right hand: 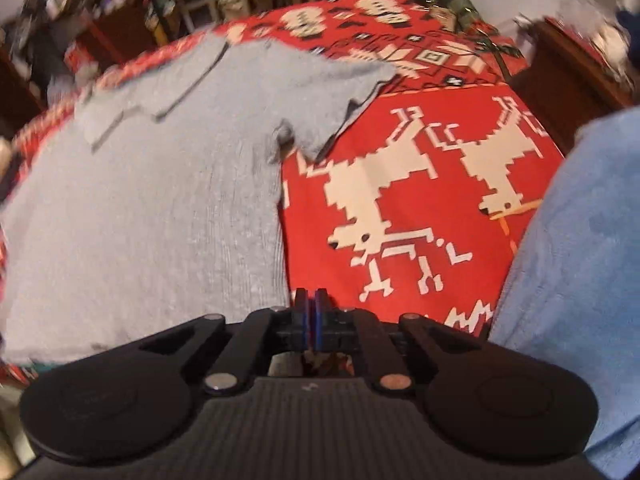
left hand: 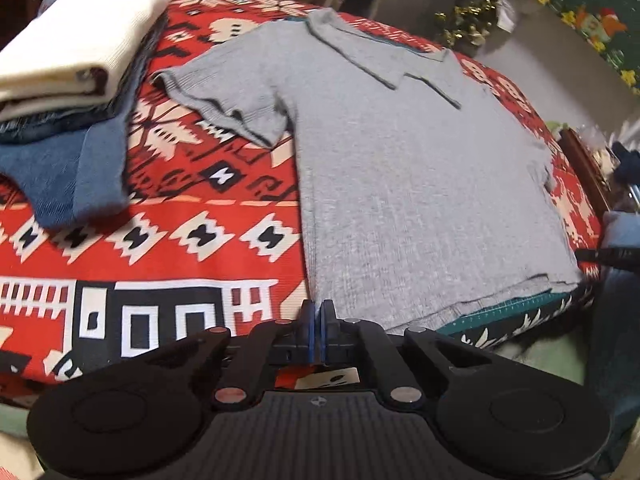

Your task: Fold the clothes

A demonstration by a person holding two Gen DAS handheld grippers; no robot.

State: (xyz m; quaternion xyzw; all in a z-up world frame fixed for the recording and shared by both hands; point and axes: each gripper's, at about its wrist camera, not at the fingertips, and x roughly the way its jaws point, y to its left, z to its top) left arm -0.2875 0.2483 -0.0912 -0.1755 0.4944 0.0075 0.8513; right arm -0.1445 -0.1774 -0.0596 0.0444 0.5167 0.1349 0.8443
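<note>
Desk under red patterned cloth (left hand: 168, 216). Grey polo shirt (left hand: 400, 184) spread flat mid-desk, sleeves out. Folded stack (left hand: 72, 80) (cream on denim) lies left; light-blue fabric (right hand: 576, 272) right. Left claw (left hand: 319, 320) and right claw (right hand: 310, 310) pinched together, empty, at hem corners.

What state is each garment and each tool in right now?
Grey short-sleeved polo shirt: spread flat, unfolded, collar away from the tools.
Stack of folded clothes, cream knit on top: folded, beside the shirt.
Left tool: shut, empty.
Right tool: shut, empty.
</note>
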